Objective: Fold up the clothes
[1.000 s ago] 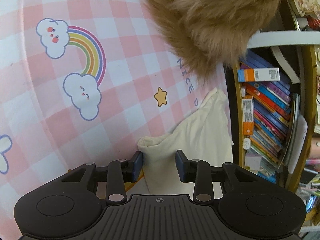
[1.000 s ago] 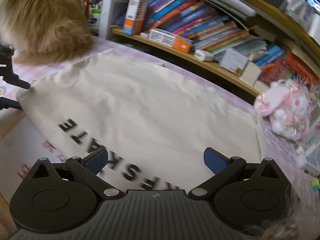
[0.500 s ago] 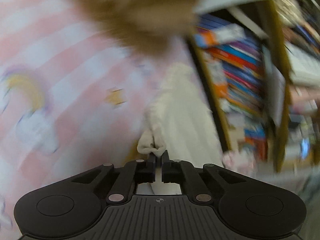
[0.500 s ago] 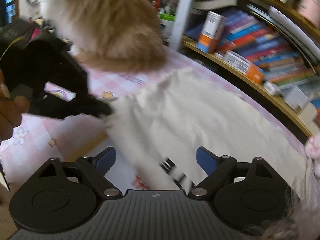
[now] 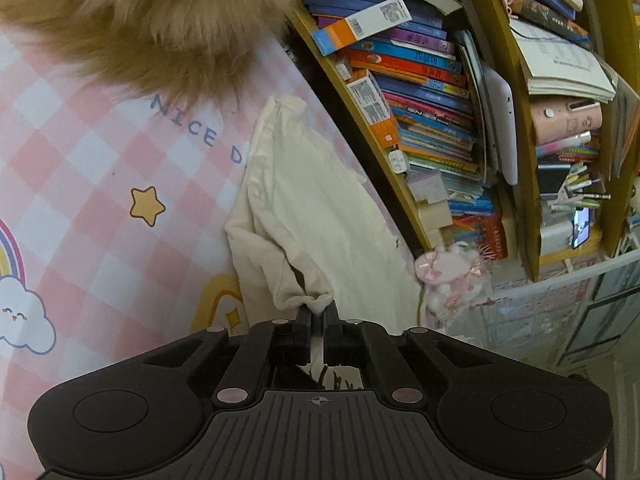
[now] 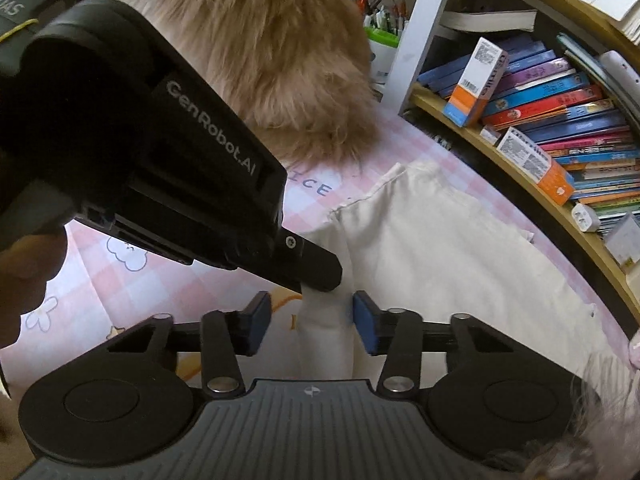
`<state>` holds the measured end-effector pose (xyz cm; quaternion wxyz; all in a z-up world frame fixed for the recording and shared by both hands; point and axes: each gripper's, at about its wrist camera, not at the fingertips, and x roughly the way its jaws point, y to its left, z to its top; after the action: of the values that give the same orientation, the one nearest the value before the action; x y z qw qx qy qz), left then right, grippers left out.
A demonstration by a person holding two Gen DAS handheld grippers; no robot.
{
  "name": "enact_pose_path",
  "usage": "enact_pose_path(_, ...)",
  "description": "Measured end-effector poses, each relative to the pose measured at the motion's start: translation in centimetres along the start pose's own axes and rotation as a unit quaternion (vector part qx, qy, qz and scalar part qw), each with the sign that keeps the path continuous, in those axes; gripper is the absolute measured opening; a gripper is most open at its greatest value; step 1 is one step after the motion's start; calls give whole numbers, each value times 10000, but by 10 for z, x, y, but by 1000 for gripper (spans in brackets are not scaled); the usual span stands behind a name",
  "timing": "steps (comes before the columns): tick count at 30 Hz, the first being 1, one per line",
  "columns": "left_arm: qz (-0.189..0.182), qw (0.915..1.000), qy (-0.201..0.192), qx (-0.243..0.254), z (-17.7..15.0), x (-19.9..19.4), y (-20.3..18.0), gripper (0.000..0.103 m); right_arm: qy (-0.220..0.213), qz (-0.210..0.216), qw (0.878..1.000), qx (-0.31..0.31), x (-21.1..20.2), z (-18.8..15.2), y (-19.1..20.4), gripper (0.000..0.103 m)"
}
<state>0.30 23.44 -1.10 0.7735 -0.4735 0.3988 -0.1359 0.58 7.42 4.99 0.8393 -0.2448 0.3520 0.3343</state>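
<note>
cloth (image 5: 320, 216) is lying cream and rumpled on the pink checked cover (image 5: 100, 168), beside the bookshelf (image 5: 432, 92). left gripper (image 5: 317, 314) is pinching a bunched corner, jaws pressed together, angling down. right gripper (image 6: 311, 316) has just been closing, jaws straddling the lifted fold beneath, not yet pressing it. it should be clamping fully before both are pulling, keeping clear of the furry animal (image 6: 276, 60).

You have a cream T-shirt (image 5: 320, 216) with black lettering on a pink-and-white checked tablecloth (image 5: 100, 152) printed with a yellow star (image 5: 147, 204), a rainbow, white clouds and blue letters. Tan fur (image 6: 272, 52) sits at its far edge. Your black grippers carry blue pads (image 6: 364, 320). The yellow-wood shelf (image 6: 520, 168) holds blue, purple, red and orange books.
</note>
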Motion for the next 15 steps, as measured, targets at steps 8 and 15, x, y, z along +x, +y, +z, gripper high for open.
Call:
enact_pose_path(8,-97,9979,-184,-606,8,-10,19,81,-20,43,9992,395,1,-1,-15,6)
enact_pose_path(15,-742,9830,8,-1677,14,12,42,86,-189,167,9966,779,-21,3,-30,6)
